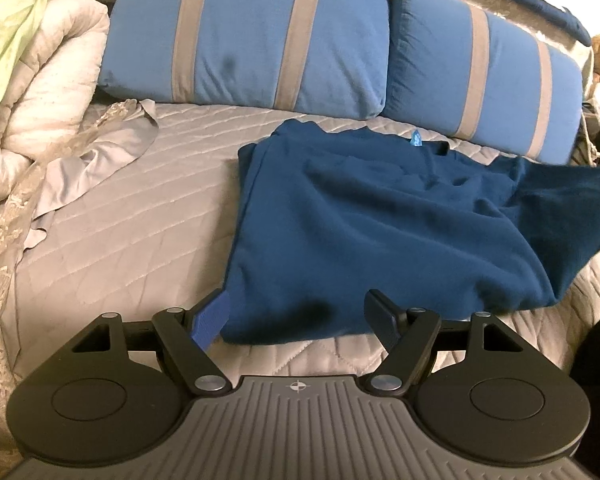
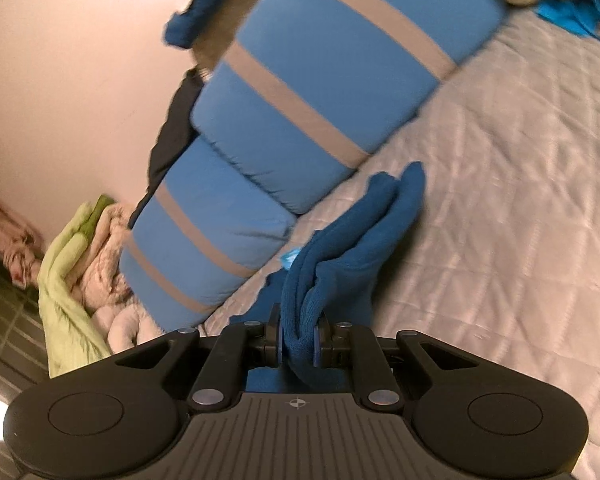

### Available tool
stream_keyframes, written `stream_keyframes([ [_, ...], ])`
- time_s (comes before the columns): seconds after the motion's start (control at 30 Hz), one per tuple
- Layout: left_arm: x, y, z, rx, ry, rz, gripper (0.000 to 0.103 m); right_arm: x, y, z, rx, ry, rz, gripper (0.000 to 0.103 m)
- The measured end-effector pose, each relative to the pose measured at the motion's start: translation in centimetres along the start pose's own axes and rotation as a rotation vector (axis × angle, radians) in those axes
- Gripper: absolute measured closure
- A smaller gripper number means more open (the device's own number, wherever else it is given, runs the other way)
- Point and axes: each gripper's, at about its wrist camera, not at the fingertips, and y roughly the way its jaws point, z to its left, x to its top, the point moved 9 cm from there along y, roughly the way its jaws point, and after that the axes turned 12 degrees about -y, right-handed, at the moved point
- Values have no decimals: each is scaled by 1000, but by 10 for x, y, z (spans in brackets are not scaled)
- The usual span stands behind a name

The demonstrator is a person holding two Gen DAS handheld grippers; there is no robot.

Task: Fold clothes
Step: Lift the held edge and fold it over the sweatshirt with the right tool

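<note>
Left wrist view has my left gripper (image 1: 300, 320) spread wide, fingers straddling the near hem of the dark blue sweater (image 1: 380, 232). The blue pad of the left finger (image 1: 212, 320) sits right at the hem's corner; can't say if it's actually touching the fabric. The sweater lies mostly flat on the grey quilted bedspread (image 1: 160, 200), neckline with its little light-blue tag (image 1: 416, 138) pointing toward the two blue pillows with grey stripes (image 1: 252, 36). Its right side is lifted off the bed.

Over on the right wrist view, my right gripper (image 2: 298, 344) is clamped tight on a bunched fold of the sweater (image 2: 352, 256), cloth hanging out both above and below the pads. That view's tilted and blurry. A crumpled beige comforter (image 1: 40, 92) and something lime green (image 1: 8, 24) are piled at the far left.
</note>
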Motion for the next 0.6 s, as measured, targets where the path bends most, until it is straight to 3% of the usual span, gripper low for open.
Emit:
stream_keyframes([
  [0.33,-9,-3,-3,-46,12,15,29,-1,52,92,57,-223,58,88],
  [0.6,-14,-9,-3,-68,9,21,29,-41,129,193,129,-411,157,88],
])
